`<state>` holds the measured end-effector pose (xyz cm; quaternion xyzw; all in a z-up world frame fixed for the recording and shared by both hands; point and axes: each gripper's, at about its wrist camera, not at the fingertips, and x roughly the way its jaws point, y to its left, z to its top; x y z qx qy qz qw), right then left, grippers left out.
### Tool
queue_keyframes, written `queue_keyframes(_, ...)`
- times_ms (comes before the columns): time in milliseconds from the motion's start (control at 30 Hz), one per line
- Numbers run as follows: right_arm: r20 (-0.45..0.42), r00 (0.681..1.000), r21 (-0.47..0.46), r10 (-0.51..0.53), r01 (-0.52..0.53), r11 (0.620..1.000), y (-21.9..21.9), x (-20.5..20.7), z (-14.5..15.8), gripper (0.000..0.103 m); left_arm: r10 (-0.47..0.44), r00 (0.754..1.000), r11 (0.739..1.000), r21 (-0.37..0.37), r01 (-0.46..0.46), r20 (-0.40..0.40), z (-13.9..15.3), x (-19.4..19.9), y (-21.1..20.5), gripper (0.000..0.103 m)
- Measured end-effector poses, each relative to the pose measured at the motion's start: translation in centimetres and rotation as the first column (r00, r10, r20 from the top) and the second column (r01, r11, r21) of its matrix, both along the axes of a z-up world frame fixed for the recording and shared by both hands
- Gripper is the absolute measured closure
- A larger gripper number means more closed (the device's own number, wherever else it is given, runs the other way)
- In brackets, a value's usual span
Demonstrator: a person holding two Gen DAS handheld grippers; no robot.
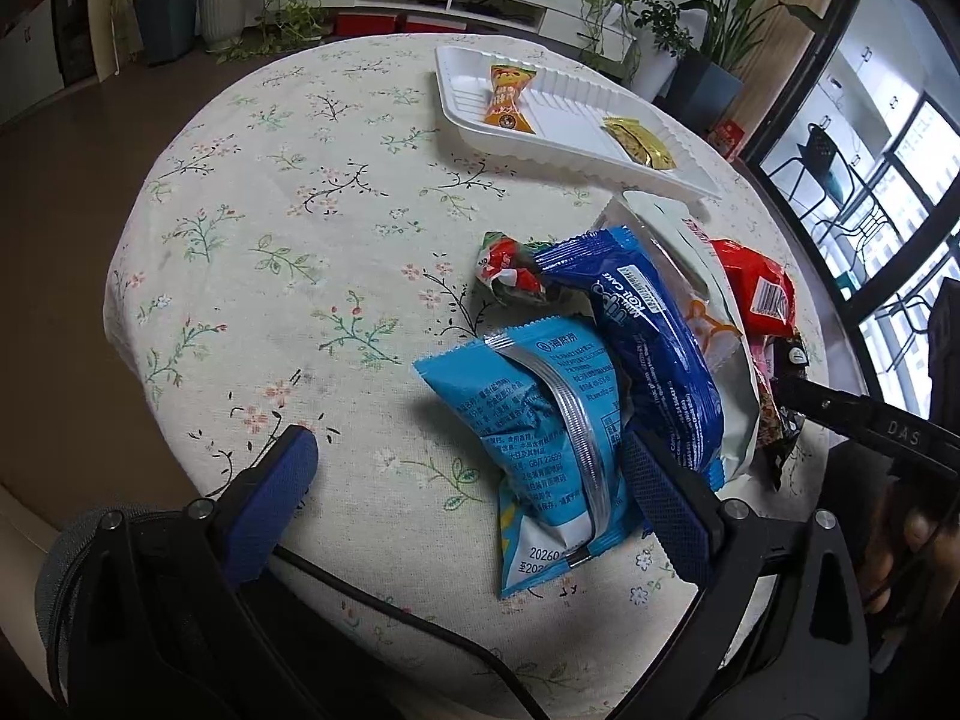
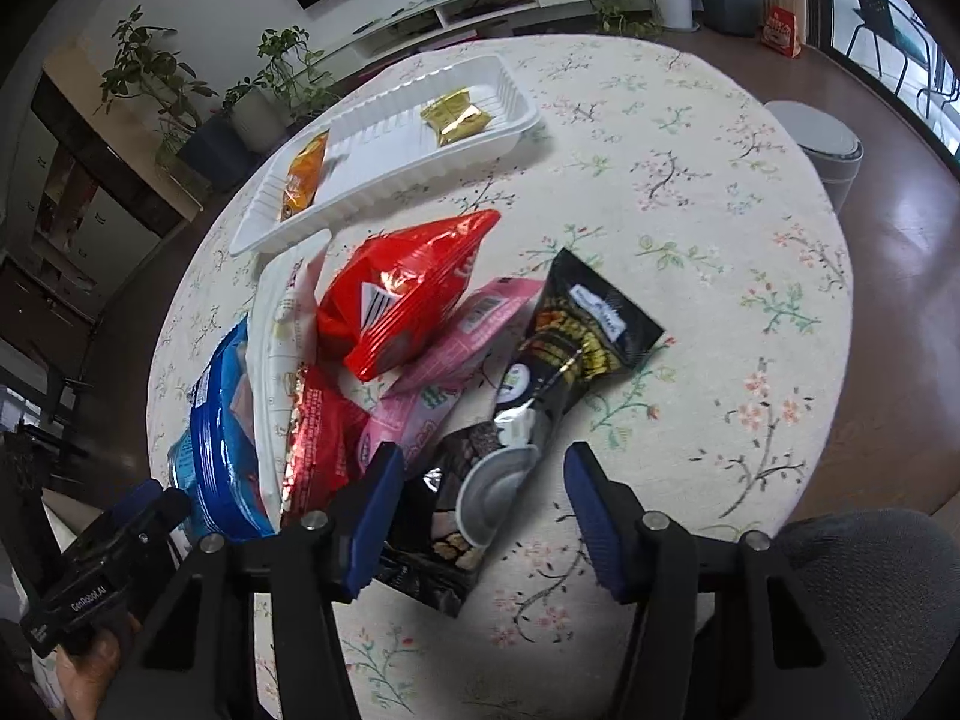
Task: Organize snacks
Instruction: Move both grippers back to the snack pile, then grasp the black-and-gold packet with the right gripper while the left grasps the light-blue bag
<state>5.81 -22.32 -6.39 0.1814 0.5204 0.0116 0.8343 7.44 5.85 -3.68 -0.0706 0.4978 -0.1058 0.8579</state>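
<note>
Our right hand-held gripper is half open around the black snack bag, holding nothing; the left hand-held gripper is wide open. The pink bag beside it could get pinched too.

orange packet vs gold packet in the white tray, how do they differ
The orange packet is long and narrow, with twisted, flared ends; the gold packet is shorter and squarer. The orange packet lies at one end of the white tray, the gold packet at the opposite end, with bare tray between them. The orange one carries printed artwork; the gold one looks plain metallic. Both lie flat inside the tray.
</note>
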Motion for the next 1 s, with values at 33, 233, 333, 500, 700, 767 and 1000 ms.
queue_keyframes(33, -0.006, 1.0, 0.006, 0.001, -0.001, 1.0, 0.1, 0.2, -0.2, 0.043, -0.002, 1.0, 1.0, -0.001, 0.002, -0.001, 0.0, 0.1, 0.0, 0.002)
queue_keyframes(233, -0.005, 1.0, -0.029, 0.015, -0.015, 0.999, 0.0, 0.8, -0.8, 0.051, -0.019, 1.0, 1.0, -0.008, 0.019, -0.009, -0.1, 0.0, -0.3, 0.002)
queue_keyframes(333, -0.008, 0.999, -0.054, 0.037, -0.037, 0.998, -0.1, 0.3, -0.5, 0.055, -0.018, 1.0, 1.0, -0.009, 0.018, -0.017, -0.2, 0.0, -0.5, 0.002)
queue_keyframes(500, -0.005, 0.996, -0.172, 0.084, -0.084, 0.982, 0.4, -0.9, 0.2, 0.059, -0.028, 0.999, 1.0, -0.011, 0.027, -0.045, -0.8, 0.1, -1.0, 0.002)
queue_keyframes(700, -0.004, 0.988, -0.296, 0.156, -0.151, 0.943, 1.9, -1.2, 0.3, 0.059, -0.028, 0.997, 1.0, -0.015, 0.027, -0.072, -1.4, 1.1, -1.6, 0.008)
queue_keyframes(767, -0.003, 0.987, -0.296, 0.161, -0.154, 0.943, 1.9, -1.3, 0.2, 0.059, -0.034, 0.997, 0.999, -0.009, 0.033, -0.075, -1.6, 1.4, -1.9, 0.018)
queue_keyframes(1000, 0.003, 0.984, -0.293, 0.179, -0.17, 0.941, 1.7, -1.6, 0.2, 0.059, -0.078, 0.995, 0.997, 0.0, 0.078, -0.067, -1.5, 1.2, -3.2, 0.028)
